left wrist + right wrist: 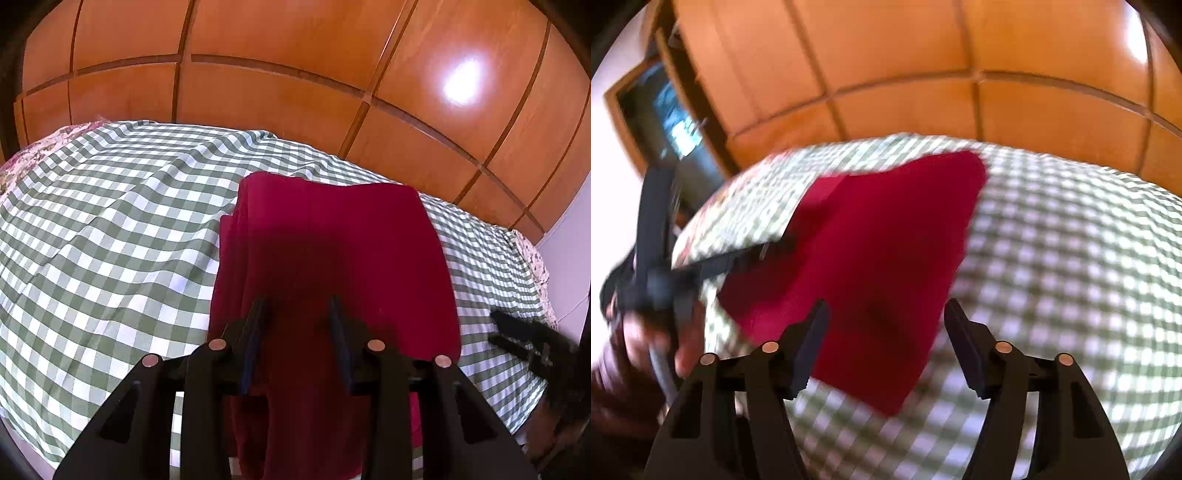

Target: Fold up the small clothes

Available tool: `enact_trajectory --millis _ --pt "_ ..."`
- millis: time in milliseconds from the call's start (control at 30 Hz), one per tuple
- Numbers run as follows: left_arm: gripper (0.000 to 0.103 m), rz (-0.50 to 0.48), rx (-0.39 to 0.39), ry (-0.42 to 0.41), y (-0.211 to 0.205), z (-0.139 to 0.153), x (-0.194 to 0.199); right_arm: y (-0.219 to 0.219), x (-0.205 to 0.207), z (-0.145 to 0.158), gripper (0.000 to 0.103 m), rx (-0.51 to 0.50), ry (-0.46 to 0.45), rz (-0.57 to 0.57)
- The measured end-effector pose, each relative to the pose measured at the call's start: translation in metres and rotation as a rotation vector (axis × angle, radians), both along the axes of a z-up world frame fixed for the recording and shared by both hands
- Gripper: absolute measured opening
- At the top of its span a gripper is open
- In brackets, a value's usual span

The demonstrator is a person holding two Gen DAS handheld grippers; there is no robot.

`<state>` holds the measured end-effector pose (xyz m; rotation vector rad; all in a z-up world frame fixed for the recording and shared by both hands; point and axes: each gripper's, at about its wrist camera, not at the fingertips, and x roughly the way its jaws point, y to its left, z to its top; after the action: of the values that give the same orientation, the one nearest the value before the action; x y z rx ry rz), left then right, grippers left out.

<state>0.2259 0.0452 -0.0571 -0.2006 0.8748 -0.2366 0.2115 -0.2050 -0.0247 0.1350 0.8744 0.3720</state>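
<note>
Where the left wrist camera looks down along its own fingers, the left gripper (297, 310) hangs over the near half of a red cloth (332, 251), its two dark fingers (258, 317) set a little apart with nothing pinched between them, so it is released. The cloth lies folded into a rough rectangle on a green-and-white checked bedcover (110, 236), with layered edges showing along its left side and its near end running under the gripper and out of view. Behind the bed stands a wall of glossy orange-brown wooden panels (295, 74) with a bright glare spot. At the right edge the other gripper shows as a dark shape over the checked cover, just beside the cloth's right side. In the right wrist view, which is blurred, the right gripper (884, 314) has its jaws spread wide above the near corner of the same cloth (871, 240), gripping nothing. The cloth lies flat on the bedcover (1052, 277). At the left, a hand (665, 343) holds the left gripper (783, 242), whose tip reaches onto the cloth's left edge.
</note>
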Motion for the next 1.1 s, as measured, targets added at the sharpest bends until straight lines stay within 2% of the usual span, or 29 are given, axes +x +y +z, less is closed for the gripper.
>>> enact_trajectory --millis 200,367,500,600,633,700,767,800,833,867,967,1100 --pt "0.033 -0.008 0.028 -0.007 0.0 -0.005 -0.001 0.008 0.064 0.014 0.06 -0.042 -0.043 -0.058" --pt "0.031 -0.008 0.017 0.0 0.004 -0.011 0.001 0.027 0.108 0.002 0.06 -0.103 -0.017 -0.063" --pt "0.031 -0.011 0.042 -0.001 0.005 -0.018 0.003 0.052 0.132 -0.021 0.06 -0.143 0.032 -0.075" --pt "0.031 0.01 0.051 0.002 0.009 -0.025 0.003 0.078 0.145 -0.058 0.067 -0.234 0.093 -0.081" --pt "0.031 0.014 0.049 0.0 0.011 -0.026 0.003 0.091 0.145 -0.066 0.07 -0.299 0.067 -0.078" --pt "0.031 0.017 0.051 -0.011 0.013 -0.027 0.0 0.098 0.144 -0.066 0.071 -0.334 0.051 -0.077" --pt "0.032 0.022 0.054 -0.014 0.014 -0.026 -0.001 0.093 0.144 -0.066 0.072 -0.304 0.057 -0.076" --pt "0.036 0.026 0.057 -0.016 0.014 -0.026 -0.002 0.088 0.144 -0.065 0.073 -0.274 0.06 -0.078" --pt "0.046 0.046 0.07 -0.014 0.013 -0.025 -0.004 0.081 0.143 -0.062 0.077 -0.234 0.06 -0.075" --pt "0.06 0.071 0.076 -0.008 0.015 -0.026 -0.005 0.077 0.141 -0.059 0.081 -0.206 0.057 -0.07" --pt "0.064 0.094 0.028 0.01 0.024 -0.03 -0.008 0.066 0.132 -0.047 0.083 -0.148 0.035 -0.068" --pt "0.066 0.098 0.02 0.01 0.027 -0.031 -0.011 0.039 0.115 -0.034 0.086 -0.028 0.041 -0.11"
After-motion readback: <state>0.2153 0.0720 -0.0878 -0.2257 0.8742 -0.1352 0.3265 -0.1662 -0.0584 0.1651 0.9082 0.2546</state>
